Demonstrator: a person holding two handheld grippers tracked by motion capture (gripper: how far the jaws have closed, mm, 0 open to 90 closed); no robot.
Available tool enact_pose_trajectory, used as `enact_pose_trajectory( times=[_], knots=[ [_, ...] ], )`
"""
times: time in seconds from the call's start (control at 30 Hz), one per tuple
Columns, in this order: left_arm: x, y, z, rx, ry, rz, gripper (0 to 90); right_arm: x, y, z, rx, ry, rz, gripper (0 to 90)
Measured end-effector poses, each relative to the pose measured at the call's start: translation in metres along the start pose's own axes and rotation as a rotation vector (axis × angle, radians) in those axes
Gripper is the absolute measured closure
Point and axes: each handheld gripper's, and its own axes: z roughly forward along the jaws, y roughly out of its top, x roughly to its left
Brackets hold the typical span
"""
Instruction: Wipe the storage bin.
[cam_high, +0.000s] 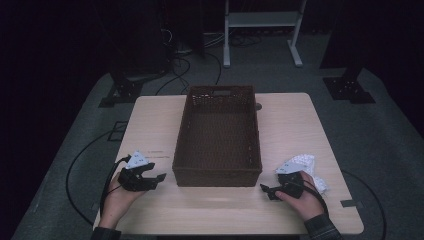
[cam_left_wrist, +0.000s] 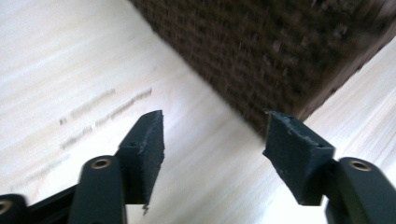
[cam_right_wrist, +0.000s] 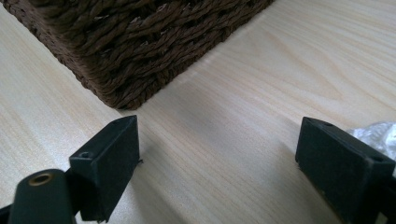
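Brown woven basket (cam_high: 218, 137) sits mid-table, long side running away from the person, nothing visible inside it, near wall facing both hands. Left gripper (cam_high: 159, 176) low beside the basket's near left corner, jaws apart with nothing between them, only bare tabletop and the basket's wall ahead in the left gripper view; basket (cam_left_wrist: 261, 51) blurred there. Right gripper (cam_high: 263, 188) rests low by the near right corner, jaws spread wide, empty, basket corner (cam_right_wrist: 140, 51) just ahead of them in the right gripper view. Both tools flank the basket symmetrically and point inward at it, so likely staged for a two-handed job on the basket or for loading it. White crinkly bag (cam_high: 320, 184) lies on the table just beside the right hand (cam_high: 300, 200), a shiny edge of it (cam_right_wrist: 376, 133) showing by the right jaw; probably the item to go in, can't tell its contents. Left hand (cam_high: 119, 196) grips its tool from below frame. Table (cam_high: 150, 120) is light wood, otherwise bare, faint marks near the left side. Room dark, grey floor, cables and black stand feet behind the table, a white frame at the back.
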Motion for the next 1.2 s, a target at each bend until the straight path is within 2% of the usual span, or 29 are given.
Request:
enact_pose_trajectory(
  times=[0.33, 0.57, 0.8, 1.0, 1.13, 1.2],
  knots=[
    [0.001, -0.028, 0.016, 0.057, 0.026, -0.014, 10.6, 0.000, 0.000, 0.000, 0.001, -0.001, 0.004, 13.0],
    [0.003, -0.036, 0.024, 0.078, 0.039, -0.004, 2.0, 0.000, 0.000, 0.000, 0.001, -0.002, 0.004, 13.0],
    [0.007, -0.043, 0.030, 0.097, 0.063, 0.007, 0.0, 0.000, 0.001, 0.000, 0.001, -0.001, 0.004, 13.0],
    [0.008, -0.045, 0.031, 0.084, 0.043, -0.003, 0.0, 0.000, 0.001, 0.000, 0.001, -0.001, 0.004, 13.0],
    [0.011, -0.048, 0.031, 0.070, 0.021, -0.038, 0.0, 0.000, 0.001, 0.000, 0.001, -0.001, 0.004, 13.0],
    [0.011, -0.048, 0.031, 0.067, 0.020, -0.032, 0.0, 0.000, 0.000, 0.000, 0.001, -0.002, 0.003, 13.0]
  ],
)
